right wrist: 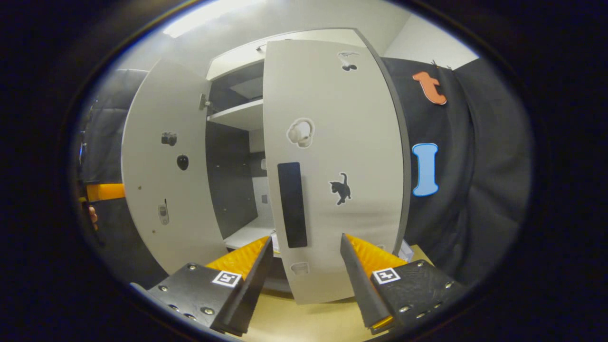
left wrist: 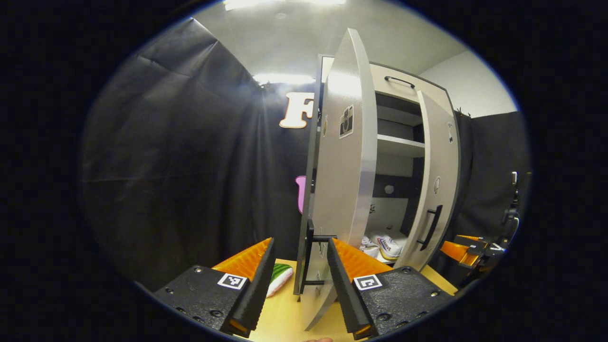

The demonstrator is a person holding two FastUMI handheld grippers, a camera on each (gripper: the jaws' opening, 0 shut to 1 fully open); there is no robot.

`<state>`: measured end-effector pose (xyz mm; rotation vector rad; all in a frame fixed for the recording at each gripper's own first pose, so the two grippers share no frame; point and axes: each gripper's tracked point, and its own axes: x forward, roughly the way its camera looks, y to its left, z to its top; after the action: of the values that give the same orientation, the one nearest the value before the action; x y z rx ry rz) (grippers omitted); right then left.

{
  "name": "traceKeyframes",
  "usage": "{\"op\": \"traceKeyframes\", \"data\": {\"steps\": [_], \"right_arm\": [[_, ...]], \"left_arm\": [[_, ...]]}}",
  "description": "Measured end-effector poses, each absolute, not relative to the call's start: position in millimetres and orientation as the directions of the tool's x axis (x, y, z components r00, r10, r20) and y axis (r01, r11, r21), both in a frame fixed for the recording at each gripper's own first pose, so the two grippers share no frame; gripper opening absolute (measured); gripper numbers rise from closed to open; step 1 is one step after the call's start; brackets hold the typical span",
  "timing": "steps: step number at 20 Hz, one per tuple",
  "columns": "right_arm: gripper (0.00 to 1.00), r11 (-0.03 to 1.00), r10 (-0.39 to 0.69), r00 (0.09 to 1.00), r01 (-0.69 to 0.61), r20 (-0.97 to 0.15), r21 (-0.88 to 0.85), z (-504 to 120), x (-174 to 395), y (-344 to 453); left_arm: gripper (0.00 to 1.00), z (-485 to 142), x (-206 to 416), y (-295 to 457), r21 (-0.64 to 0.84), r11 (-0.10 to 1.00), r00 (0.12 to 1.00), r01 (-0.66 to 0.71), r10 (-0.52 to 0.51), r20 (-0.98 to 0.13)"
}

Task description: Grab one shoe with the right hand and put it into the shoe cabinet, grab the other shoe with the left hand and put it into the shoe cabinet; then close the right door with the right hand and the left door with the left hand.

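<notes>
Our left gripper [left wrist: 297, 275] sits nearest, fingers wide apart and holding nothing, straddling the edge of the left door [left wrist: 342, 156] with its handle [left wrist: 309, 256] between them; we see the shoes [left wrist: 384, 244] already on the bottom shelf of the shoe cabinet [left wrist: 403, 95]. Our right gripper [right wrist: 306, 280] also gapes empty just before the right door [right wrist: 332, 156], below its handle [right wrist: 291, 204]. We judge the risk is both doors swinging together and clashing, or a finger snagging a handle and jerking the cabinet on the table [left wrist: 285, 313]
</notes>
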<state>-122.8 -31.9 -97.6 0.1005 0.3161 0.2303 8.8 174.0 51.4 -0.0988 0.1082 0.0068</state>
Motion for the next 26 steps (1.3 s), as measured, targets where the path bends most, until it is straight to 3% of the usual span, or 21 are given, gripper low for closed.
{"op": "traceKeyframes", "data": {"steps": [13, 14, 15, 20, 25, 26], "right_arm": [[0.85, 0.977, 0.201, 0.932, -0.169, -0.301, 0.131, -91.7, -121.5, -45.5], [0.82, 0.977, 0.198, 0.933, -0.164, -0.300, 0.133, -90.6, -122.0, -45.3], [0.85, 0.978, 0.195, 0.934, -0.161, -0.300, 0.134, -89.5, -122.9, -46.2], [0.85, 0.982, 0.170, 0.941, -0.137, -0.294, 0.130, -83.8, -124.8, -56.1], [0.85, 0.988, 0.124, 0.952, -0.091, -0.279, 0.126, -77.1, -129.2, -76.7], [0.81, 0.988, 0.116, 0.954, -0.083, -0.277, 0.127, -76.5, -129.4, -80.5]], "left_arm": [[0.67, 53.3, 33.0, 110.0, -0.117, 0.978, 0.981, 0.173, -0.182, -0.073], [0.67, 53.5, 35.3, 104.3, -0.128, 0.974, 0.978, 0.185, -0.195, -0.069], [0.67, 52.6, 36.1, 97.2, -0.142, 0.969, 0.975, 0.200, -0.211, -0.068], [0.67, 51.7, 43.7, 55.6, -0.181, 0.931, 0.942, 0.318, -0.332, -0.052], [0.67, 51.9, 37.0, 59.3, -0.127, 0.926, 0.930, 0.354, -0.363, -0.054], [0.67, 51.9, 35.6, 60.4, -0.125, 0.925, 0.928, 0.360, -0.368, -0.055]]}}
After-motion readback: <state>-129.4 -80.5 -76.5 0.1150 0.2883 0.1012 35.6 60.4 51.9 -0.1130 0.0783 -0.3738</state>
